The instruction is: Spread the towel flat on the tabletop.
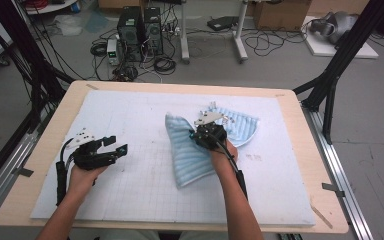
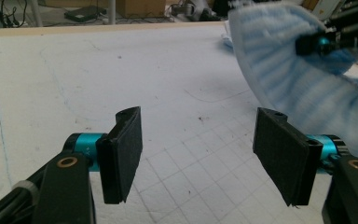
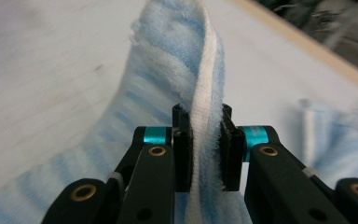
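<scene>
Forearms come in over the near edge of the counter (image 1: pixel 45 150), a pale wooden top almost wholly covered by a white gridded mat (image 1: pixel 130 185).

On the mat lies a blue-and-white striped towel (image 1: pixel 192 155), right of the counter's middle. One part stretches from mid-counter toward the near edge; another part (image 1: pixel 240 125) spreads toward the far right corner. Between them the cloth rises in a fold.

Over that fold is the right tool (image 1: pixel 207 135), with the right hand (image 1: pixel 225 152) behind it, on the near side. In the right gripper view its black jaws stand close together, their pads pressing from both sides on a raised fold of the towel (image 3: pixel 205 93) with a white hem; the cloth stands up between them and curves away beyond. This tool (image 3: pixel 206 149) has a firm pinch on the towel's fold.

Well apart from the towel, near the counter's left edge, the left tool (image 1: pixel 115 147) sits in the left hand (image 1: pixel 82 177) just above the mat. In the left gripper view its (image 2: pixel 198 154) two pads stand wide apart with nothing but bare gridded mat between them. Farther off in that view the towel (image 2: pixel 284 79) hangs from the right tool (image 2: pixel 324 44).
</scene>
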The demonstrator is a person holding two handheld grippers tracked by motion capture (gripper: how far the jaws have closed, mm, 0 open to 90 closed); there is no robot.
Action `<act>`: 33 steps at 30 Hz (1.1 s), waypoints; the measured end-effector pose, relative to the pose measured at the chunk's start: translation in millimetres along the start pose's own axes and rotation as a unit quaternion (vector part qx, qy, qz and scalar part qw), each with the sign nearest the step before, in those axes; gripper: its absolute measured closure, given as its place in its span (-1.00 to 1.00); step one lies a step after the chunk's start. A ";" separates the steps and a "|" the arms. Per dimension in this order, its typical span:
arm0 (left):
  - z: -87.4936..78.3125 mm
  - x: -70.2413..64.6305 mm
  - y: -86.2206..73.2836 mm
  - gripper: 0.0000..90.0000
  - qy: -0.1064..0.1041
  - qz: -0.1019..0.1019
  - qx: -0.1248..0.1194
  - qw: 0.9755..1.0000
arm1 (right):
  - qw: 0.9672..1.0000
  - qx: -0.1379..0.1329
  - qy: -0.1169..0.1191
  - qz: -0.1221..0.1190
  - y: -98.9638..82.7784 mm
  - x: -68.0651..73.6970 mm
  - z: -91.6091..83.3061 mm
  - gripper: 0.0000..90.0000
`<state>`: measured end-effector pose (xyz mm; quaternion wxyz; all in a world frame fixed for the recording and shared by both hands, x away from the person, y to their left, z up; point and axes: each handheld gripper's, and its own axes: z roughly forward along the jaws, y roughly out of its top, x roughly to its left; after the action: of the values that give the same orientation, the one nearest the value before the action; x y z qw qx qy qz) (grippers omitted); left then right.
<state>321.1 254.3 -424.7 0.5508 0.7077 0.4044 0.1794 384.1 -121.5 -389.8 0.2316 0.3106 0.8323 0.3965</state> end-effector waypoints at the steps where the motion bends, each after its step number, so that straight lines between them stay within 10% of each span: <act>1: -0.2 0.1 0.1 -0.26 0.000 0.000 -0.001 1.000 | 1.000 -0.010 -0.017 0.012 1.4 -3.5 -2.4 0.77; 4: -1.2 0.3 0.4 -0.26 0.002 -0.002 -0.003 1.000 | 0.996 -0.033 -0.079 0.040 4.7 -15.7 -13.4 0.77; 10: -1.5 -0.4 0.5 -0.26 0.002 -0.002 -0.003 1.000 | 0.972 -0.082 -0.191 0.106 -0.2 -35.9 -45.0 0.72; 19: -1.1 -1.0 0.7 -0.26 0.002 -0.003 -0.004 1.000 | 0.992 -0.047 -0.086 0.081 -14.3 -1.6 -34.0 0.69; 24: -2.0 -0.1 1.0 -0.26 0.003 -0.006 -0.005 1.000 | 0.997 -0.029 -0.040 0.064 -27.7 15.6 -27.5 0.60; 28: -1.3 -0.3 0.5 -0.26 0.003 -0.005 -0.003 1.000 | 0.995 -0.024 0.037 0.086 -37.5 19.6 -27.8 0.11; 33: 0.6 -1.7 0.2 -0.26 0.003 -0.005 -0.002 1.000 | 0.987 -0.115 0.070 0.089 -40.4 5.9 -61.2 -0.22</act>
<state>320.6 252.7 -424.4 0.5520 0.7040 0.4089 0.1800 327.8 -168.8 -387.7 0.1711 0.3264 0.7641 0.5294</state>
